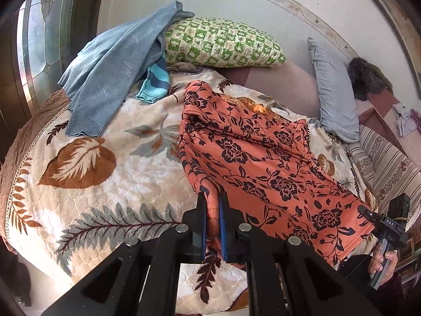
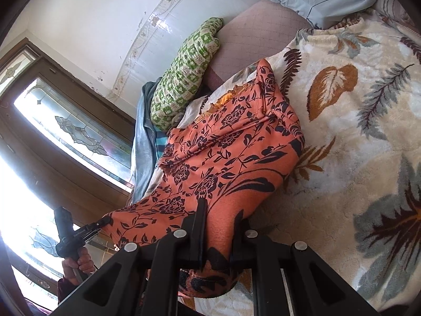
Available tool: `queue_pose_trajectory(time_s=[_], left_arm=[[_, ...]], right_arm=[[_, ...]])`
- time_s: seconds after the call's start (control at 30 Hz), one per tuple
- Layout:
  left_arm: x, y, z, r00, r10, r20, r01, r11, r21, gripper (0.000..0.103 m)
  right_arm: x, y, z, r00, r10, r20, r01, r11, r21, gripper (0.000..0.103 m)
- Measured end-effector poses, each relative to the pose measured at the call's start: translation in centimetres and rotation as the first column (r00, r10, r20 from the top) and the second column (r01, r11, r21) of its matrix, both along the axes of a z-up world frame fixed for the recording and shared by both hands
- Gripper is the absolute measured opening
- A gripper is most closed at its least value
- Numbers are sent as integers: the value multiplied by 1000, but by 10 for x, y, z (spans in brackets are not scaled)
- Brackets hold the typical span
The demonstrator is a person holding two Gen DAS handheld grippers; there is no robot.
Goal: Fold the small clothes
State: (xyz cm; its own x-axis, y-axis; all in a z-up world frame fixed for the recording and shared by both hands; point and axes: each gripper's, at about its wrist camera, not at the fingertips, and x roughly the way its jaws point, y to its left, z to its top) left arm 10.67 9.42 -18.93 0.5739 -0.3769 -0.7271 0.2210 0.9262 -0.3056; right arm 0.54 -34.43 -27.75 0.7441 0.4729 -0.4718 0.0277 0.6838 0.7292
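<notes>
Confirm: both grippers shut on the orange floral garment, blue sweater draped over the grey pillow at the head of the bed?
Not quite. The blue sweater is draped over the green checked pillow, not the grey pillow; the left wrist view shows it. The rest holds: left gripper and right gripper are each shut on the orange floral garment.

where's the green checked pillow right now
The green pillow lies at the head of the bed against the wall; in the left wrist view it is top centre, with the blue sweater draped over its left end and the orange garment below it.
</notes>
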Motion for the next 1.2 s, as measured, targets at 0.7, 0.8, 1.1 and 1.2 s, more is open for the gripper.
queue_pose_trajectory(time_s=[0.7,0.8,1.1,1.2], left_arm=[[45,-2,23,1000,-21,21,22,1000,-16,8],[72,-8,34,999,-22,39,23,1000,-18,8],[218,-28,32,999,37,-10,-37,999,-23,8],[277,-44,22,998,60,-27,-61,998,-15,8]], right_arm=[[36,1,34,999,12,49,-14,999,40,12],[63,-8,42,998,10,61,-14,998,56,12],[195,-59,40,997,-68,28,63,987,150,12],[251,-82,24,992,-123,-19,124,973,192,12]])
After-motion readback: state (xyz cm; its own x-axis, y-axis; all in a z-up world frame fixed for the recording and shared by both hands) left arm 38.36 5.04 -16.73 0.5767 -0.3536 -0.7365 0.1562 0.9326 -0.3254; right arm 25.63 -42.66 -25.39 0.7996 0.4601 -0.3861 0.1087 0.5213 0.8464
